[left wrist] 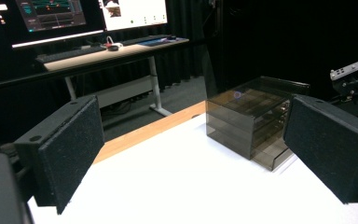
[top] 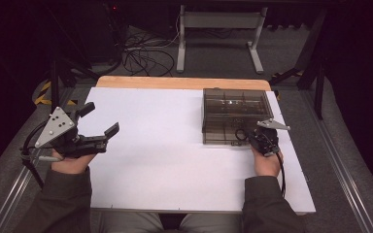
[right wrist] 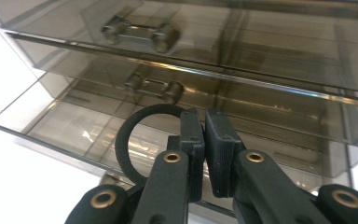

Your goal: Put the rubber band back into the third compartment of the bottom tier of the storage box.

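A smoky clear drawer unit [top: 235, 114] stood at the white table's [top: 165, 160] far right. The left gripper [top: 97, 121] hovered at the left, jaws wide apart. The right gripper [right wrist: 204, 140], jaws clamped together on a black ring [right wrist: 123, 144], held it over the open bottom drawer [right wrist: 65, 126].

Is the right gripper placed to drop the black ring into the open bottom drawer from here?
Probably yes. The right gripper holds the black ring right at the pulled-out bottom drawer of the smoky drawer box, and nothing lies between. The upper drawers look shut.
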